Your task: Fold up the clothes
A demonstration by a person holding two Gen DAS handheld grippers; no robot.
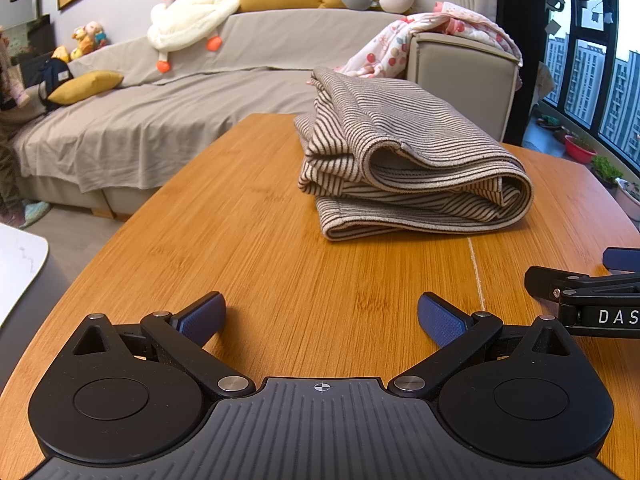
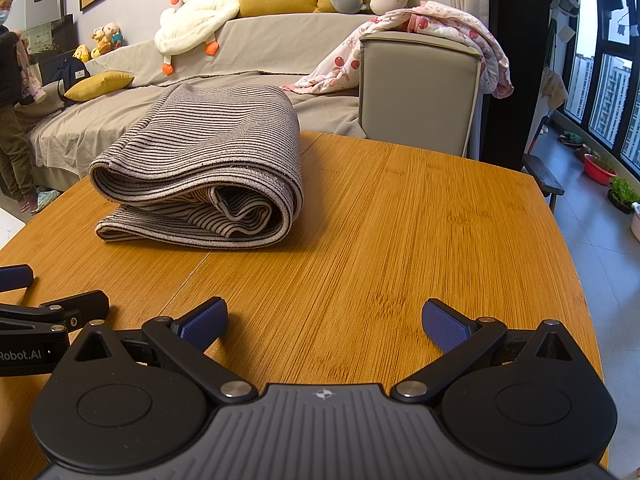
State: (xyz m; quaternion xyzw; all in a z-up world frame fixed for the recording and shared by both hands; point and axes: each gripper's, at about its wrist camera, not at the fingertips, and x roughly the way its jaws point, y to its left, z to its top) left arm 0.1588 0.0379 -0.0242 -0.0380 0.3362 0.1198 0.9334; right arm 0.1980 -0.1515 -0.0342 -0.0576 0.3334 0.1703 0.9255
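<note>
Striped garment (image 1: 412, 160) lies folded — both grippers, left (image 1: 320, 318) and right (image 2: 324, 324), gape empty, "Robot.AI"-marked.

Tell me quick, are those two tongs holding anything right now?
Left tongs: open, holding nothing, short of the folded striped garment.
Right tongs: open, holding nothing, over the wooden table.

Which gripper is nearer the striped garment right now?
About level; neither is clearly nearer. The folded striped garment lies ahead-right of the left gripper and ahead-left of the right gripper. Both are open, touching nothing.
</note>
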